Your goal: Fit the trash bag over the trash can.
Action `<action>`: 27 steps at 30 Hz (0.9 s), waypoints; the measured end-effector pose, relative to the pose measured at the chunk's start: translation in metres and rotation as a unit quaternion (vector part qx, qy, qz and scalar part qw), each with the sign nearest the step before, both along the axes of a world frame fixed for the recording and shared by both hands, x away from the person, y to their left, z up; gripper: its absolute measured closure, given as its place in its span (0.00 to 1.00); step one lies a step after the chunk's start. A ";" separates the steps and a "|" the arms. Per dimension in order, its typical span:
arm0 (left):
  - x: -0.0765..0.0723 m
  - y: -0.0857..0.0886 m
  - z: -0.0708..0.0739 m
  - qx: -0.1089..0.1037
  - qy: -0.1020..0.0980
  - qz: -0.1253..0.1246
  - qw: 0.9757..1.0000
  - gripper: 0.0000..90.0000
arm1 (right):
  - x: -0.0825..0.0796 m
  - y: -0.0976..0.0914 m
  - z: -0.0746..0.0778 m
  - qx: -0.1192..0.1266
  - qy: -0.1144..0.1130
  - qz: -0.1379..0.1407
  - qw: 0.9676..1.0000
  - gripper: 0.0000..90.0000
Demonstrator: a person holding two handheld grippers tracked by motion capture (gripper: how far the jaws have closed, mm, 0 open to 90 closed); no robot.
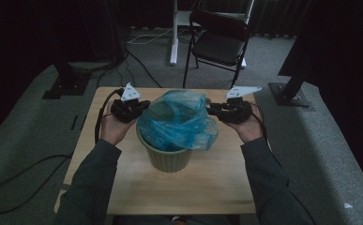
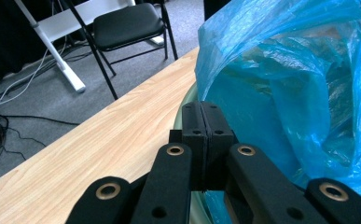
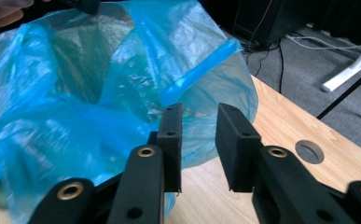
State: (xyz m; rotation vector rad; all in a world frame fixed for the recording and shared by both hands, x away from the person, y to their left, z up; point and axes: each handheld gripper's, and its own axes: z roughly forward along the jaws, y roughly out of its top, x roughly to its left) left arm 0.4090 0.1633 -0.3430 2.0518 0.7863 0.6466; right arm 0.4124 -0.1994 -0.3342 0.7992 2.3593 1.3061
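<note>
Slippage is our main worry: the blue bag (image 1: 177, 121) sits half-fitted in the green bin (image 1: 169, 157) at the middle of the surface (image 1: 216, 183), its film billowing above the rim. Our left tool (image 2: 201, 123) has its jaws pressed together at the bag's edge, though we cannot tell whether film is caught. Our right tool (image 3: 199, 135) stands apart, empty, just beside the bag. A one-sided pull could tug the liner out or tip the bin.

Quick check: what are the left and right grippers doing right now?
Left gripper: shut beside the blue plastic bag; no film visibly pinched.
Right gripper: open, nothing between its jaws.
</note>
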 end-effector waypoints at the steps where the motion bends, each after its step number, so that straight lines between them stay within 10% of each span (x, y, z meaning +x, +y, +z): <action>1: 0.000 0.000 0.000 0.000 0.000 0.001 1.000 0.99 | 0.002 0.002 -0.001 0.000 0.002 -0.002 1.000 0.78; 16: 0.002 0.009 -0.006 -0.004 0.006 0.012 1.000 0.99 | 0.033 0.023 -0.019 0.014 0.053 -0.003 0.998 0.69; 27: 0.013 0.019 -0.014 -0.011 0.018 0.035 0.999 0.99 | 0.035 0.022 -0.021 0.002 0.062 -0.006 0.998 0.99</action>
